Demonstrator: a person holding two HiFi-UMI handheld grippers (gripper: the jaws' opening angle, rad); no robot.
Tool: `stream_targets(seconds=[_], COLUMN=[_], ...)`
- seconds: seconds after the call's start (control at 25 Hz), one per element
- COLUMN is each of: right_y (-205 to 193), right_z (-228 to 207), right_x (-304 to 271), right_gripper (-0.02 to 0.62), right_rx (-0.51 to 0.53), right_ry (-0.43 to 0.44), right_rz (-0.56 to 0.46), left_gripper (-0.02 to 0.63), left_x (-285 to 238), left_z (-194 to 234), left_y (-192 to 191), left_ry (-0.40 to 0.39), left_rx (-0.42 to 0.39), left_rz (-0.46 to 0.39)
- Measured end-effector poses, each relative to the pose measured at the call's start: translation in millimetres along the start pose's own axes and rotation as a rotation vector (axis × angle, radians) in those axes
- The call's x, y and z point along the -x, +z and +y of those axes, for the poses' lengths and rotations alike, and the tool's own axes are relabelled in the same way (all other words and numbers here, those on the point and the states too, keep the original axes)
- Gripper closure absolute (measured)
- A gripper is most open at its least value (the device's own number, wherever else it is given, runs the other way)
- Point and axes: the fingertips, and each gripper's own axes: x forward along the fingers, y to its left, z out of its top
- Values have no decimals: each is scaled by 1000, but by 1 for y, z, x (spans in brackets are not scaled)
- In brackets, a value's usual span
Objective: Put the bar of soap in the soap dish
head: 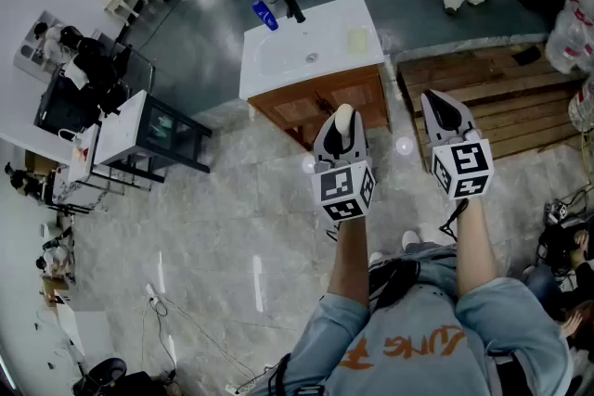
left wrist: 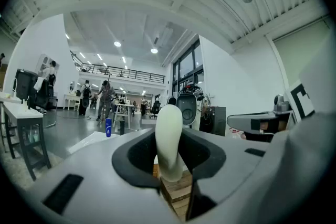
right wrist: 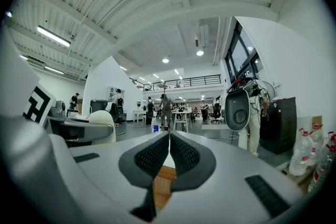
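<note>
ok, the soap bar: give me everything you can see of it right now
The bar of soap is a smooth, plain, cream-white oval with a matte look. In the left gripper view it shows edge-on and narrow. It is pinched between the dark pads of the left gripper, with its rounded end sticking out past the jaw tips. Nothing else touches it. In the head view it is held in the air above the floor, short of the white-topped vanity.
</note>
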Motion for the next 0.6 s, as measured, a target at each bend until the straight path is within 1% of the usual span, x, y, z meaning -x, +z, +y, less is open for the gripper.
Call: stream_targets(seconds=[0.16,0.28,0.36,0.6], right_y=[-3,1,4,7], right_z=[-6,-11,-18,-40], right_x=[-9,-18,-24,-39], right_gripper=[566,566,566,565], right_rx=[42,75,66,13], right_ry=[32,24,15,28], right_rz=[18,22,2,-37], left_gripper=[479,479,479,479], left_x=[-10,-16,-23,-40], left_z=[-6,-7,-10,-15], left_y=[1,4,5,2], left_ry=[-3,4,5,-2], left_rx=[-3,-14,-26,-38], left_rz=[-4,2,7,28])
